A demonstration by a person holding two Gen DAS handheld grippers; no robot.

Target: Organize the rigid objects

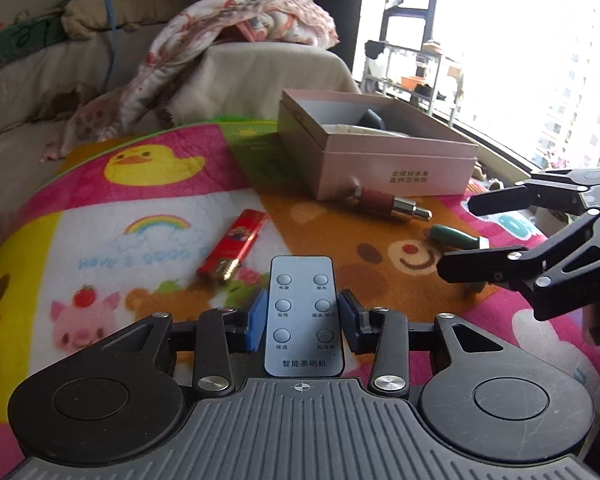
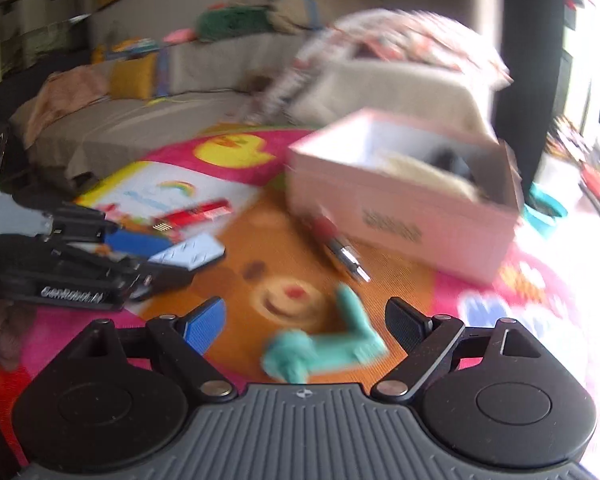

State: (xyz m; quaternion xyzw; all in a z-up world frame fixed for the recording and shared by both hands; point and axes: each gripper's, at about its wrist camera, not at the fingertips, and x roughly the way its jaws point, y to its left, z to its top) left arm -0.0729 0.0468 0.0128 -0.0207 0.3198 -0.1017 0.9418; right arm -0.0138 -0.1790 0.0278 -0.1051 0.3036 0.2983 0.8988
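The left gripper [image 1: 304,316] pinches a slim pale-grey plastic remote control [image 1: 302,312] across its width, ready to lift. The right gripper [image 2: 304,320] hovers wide open over a teal plastic tool [image 2: 324,348]. An open pink cardboard box [image 1: 396,164] waits beyond on the cartoon-print blanket [image 1: 140,208].

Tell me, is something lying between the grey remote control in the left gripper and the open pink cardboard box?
Nothing visible blocks it. The grey remote control sits between the left gripper's pads. The open pink cardboard box is ahead to the right. A red-and-silver cylindrical object lies on the blanket against the box's front, low enough to pass over.
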